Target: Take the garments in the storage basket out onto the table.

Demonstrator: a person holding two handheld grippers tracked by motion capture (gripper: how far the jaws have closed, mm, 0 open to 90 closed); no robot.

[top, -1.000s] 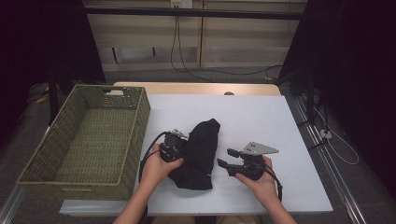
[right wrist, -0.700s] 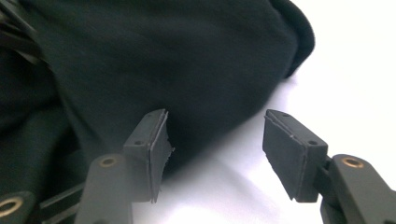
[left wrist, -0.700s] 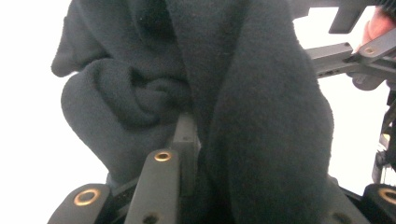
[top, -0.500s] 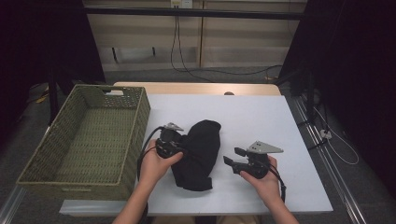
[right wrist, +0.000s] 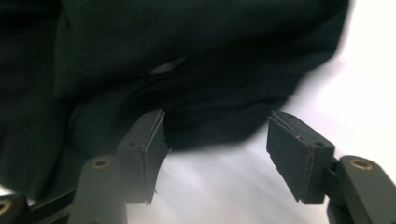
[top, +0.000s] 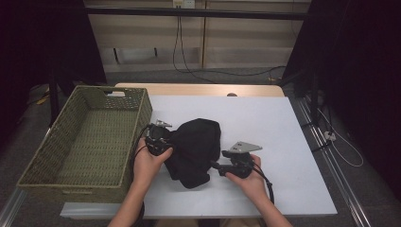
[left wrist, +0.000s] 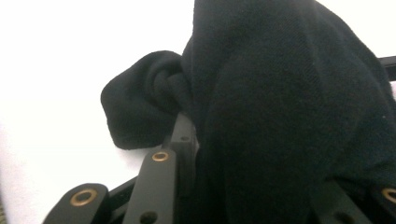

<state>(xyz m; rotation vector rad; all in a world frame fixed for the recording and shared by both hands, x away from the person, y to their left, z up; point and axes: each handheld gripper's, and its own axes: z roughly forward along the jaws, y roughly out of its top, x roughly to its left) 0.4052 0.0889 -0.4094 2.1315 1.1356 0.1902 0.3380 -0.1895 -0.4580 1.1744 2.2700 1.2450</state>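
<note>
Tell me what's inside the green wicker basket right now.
The basket holds nothing that shows: its woven floor is bare in the high view. The near wall hides a thin strip of floor behind it. The black cloth lies on the table beside it.

Right gripper (right wrist: 215, 158) jaws rise from bottom of frame, spread apart, nothing between pads. Black cloth (right wrist: 177, 60) fills upper frame, its edge just above the jaws. White table (right wrist: 364, 93) at right.

The right gripper (top: 215, 165) has slid in to the black cloth's (top: 196, 144) edge, its fingers apart.
</note>
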